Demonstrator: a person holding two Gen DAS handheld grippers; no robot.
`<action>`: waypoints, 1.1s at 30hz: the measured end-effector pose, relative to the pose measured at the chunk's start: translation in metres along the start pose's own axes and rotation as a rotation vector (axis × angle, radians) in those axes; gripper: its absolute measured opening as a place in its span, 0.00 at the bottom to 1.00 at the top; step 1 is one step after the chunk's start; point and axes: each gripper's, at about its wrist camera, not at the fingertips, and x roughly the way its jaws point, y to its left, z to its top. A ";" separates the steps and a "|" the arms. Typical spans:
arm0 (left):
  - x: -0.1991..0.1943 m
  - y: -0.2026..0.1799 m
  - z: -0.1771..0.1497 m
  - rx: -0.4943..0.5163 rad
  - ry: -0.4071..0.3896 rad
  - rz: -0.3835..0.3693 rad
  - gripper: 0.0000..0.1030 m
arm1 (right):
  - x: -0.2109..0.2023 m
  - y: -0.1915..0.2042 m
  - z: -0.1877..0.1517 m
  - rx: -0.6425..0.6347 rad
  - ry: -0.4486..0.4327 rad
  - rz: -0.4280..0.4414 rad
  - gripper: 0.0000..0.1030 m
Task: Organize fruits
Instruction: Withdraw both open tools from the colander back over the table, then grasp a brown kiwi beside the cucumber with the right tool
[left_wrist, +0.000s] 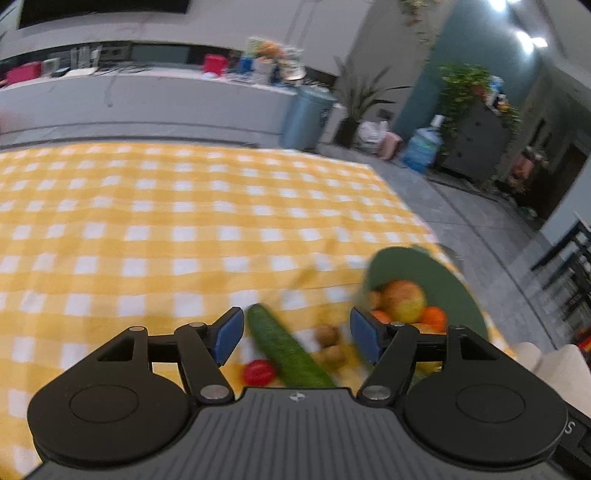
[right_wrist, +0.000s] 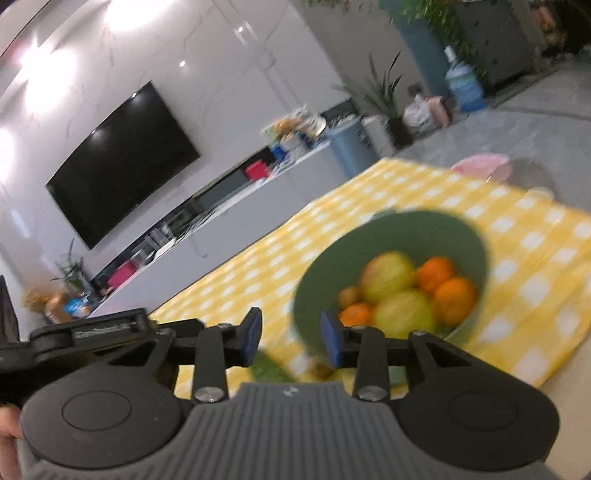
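My left tool (left_wrist: 297, 334): jaws wide apart, nothing between the pads; it hangs over the loose produce, tilted down.
My right tool (right_wrist: 291, 338): jaws part open, gripping nothing; the near wall of the bowl shows in the gap, but I cannot tell whether a pad touches it.
Nearest items: a cucumber (left_wrist: 290, 349) lies slantwise on the surface, a small red fruit (left_wrist: 258, 372) just beside its near end, two brown kiwi-like fruits (left_wrist: 330, 345) on its other side.
Bowl: the green bowl (right_wrist: 332, 258) sits near the corner of the checked cloth (left_wrist: 166, 229), already holding apples (right_wrist: 388, 277) and oranges (right_wrist: 456, 293).
Step in hand, as I judge it: picking up a loose fruit for the bowl.
Doing it well: centre one brown fruit between the pads, close gently so it cannot roll, and lift clear of the cucumber.
Far: a television (right_wrist: 122, 162) hangs on the wall.
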 end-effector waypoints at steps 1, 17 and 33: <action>0.002 0.004 0.000 -0.008 0.010 0.020 0.75 | 0.007 0.004 -0.004 0.008 0.024 -0.001 0.33; 0.028 0.054 -0.010 -0.119 0.081 0.025 0.75 | 0.085 0.015 -0.047 0.091 0.033 -0.284 0.32; 0.035 0.069 -0.009 -0.168 0.109 -0.009 0.75 | 0.130 0.035 -0.059 -0.156 0.014 -0.456 0.23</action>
